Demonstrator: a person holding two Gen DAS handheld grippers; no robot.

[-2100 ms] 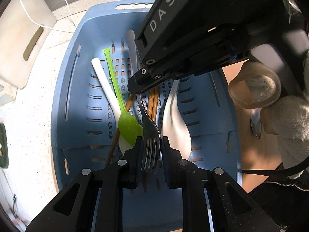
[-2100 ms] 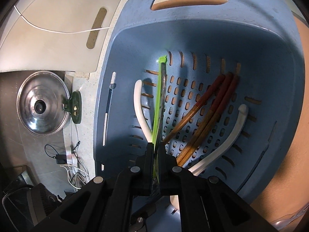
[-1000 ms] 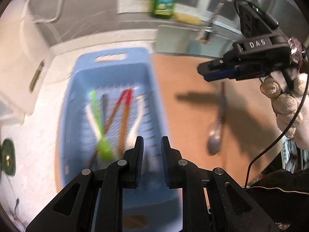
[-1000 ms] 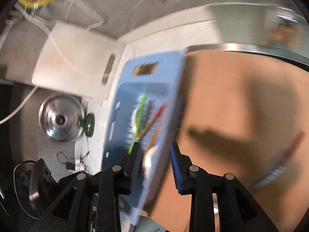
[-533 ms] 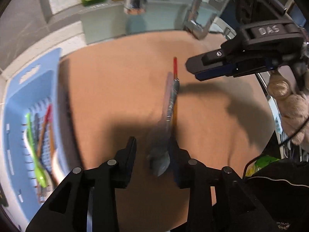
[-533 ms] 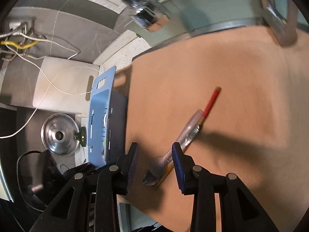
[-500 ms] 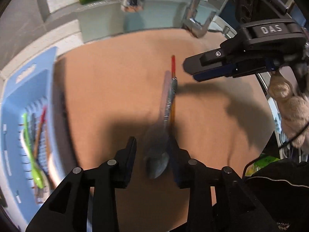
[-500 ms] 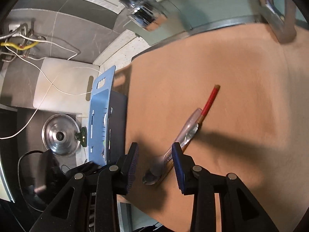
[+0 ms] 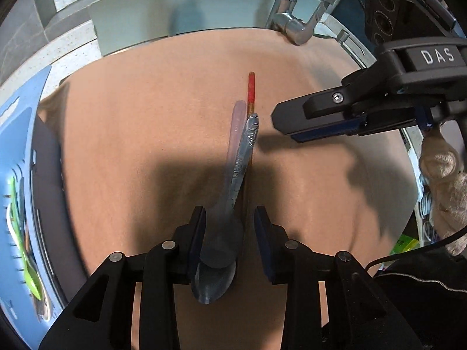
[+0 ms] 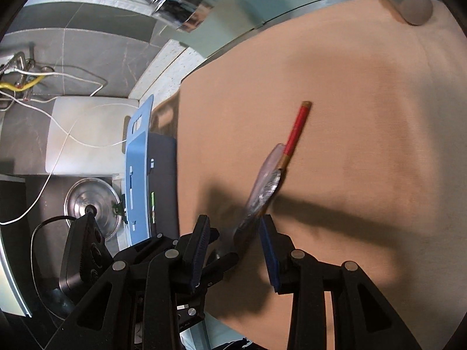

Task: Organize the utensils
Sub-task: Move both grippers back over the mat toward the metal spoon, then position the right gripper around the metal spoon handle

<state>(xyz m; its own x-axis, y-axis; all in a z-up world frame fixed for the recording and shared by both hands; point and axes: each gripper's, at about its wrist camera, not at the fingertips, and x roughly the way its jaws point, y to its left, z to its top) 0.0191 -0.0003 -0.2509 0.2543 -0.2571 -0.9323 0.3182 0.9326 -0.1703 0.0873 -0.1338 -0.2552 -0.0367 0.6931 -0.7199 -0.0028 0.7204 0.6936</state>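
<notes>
Open mat, crowded edges

The tan mat (image 9: 146, 134) lay mostly bare around 2 spoons (image 9: 238, 163) and a chopstick (image 9: 251, 87); faucet (image 9: 294, 26) blocked the back, blue basket (image 9: 17, 175) the left.

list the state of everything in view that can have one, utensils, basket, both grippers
left gripper: open, jaws either side of the spoon bowls, pads not pressing
right gripper: open, nothing held
metal spoon: lying flat on the tan mat
translucent spoon: lying under the metal spoon
red-tipped chopstick: lying beside the spoons
blue basket: utensils inside, including a green spoon
pot lid: lying flat on the counter
</notes>
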